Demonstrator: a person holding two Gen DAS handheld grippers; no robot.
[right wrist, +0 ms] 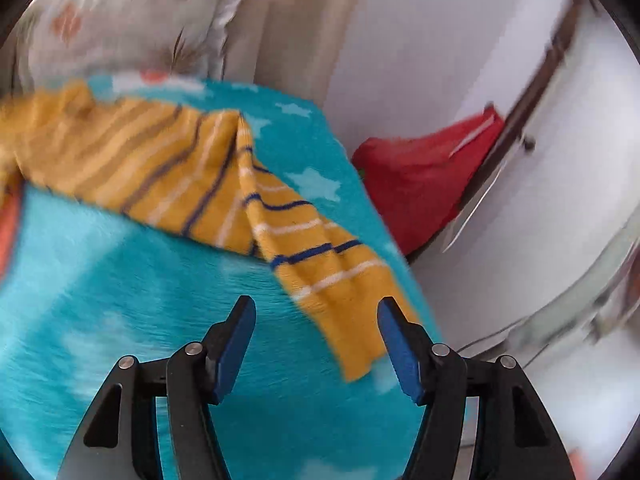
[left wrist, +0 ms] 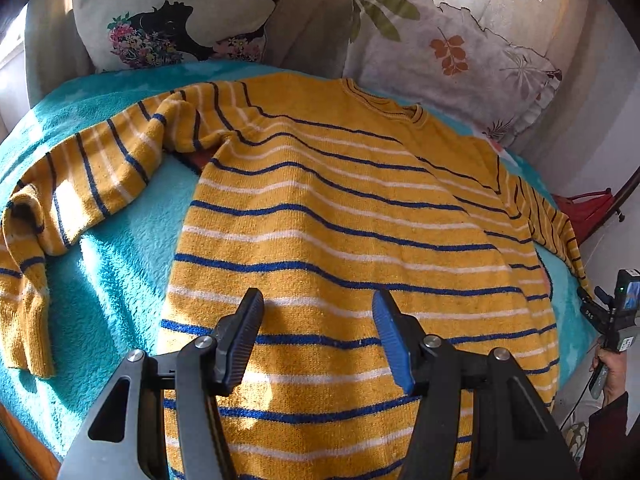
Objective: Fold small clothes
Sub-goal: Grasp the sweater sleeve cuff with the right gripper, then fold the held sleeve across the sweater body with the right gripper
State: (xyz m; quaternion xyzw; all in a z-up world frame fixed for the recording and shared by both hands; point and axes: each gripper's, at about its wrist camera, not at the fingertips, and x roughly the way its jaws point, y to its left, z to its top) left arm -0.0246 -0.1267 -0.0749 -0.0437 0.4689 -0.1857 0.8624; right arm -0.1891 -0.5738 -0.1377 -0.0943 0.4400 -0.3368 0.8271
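Black tool (left wrist: 318,300), blue ribbed pads (left wrist: 390,340).

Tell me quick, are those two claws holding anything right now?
Left gripper: open, empty, above the sweater.
Right gripper: open, empty, near the sweater's sleeve on the blanket.

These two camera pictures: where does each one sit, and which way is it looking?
Left wrist: on the left claw, open, facing across the striped sweater toward the pillows; the person's right hand shows.
Right wrist: on the right claw, open, facing the sweater's sleeve at the blanket's edge.
Shared: sweater, turquoise blanket.
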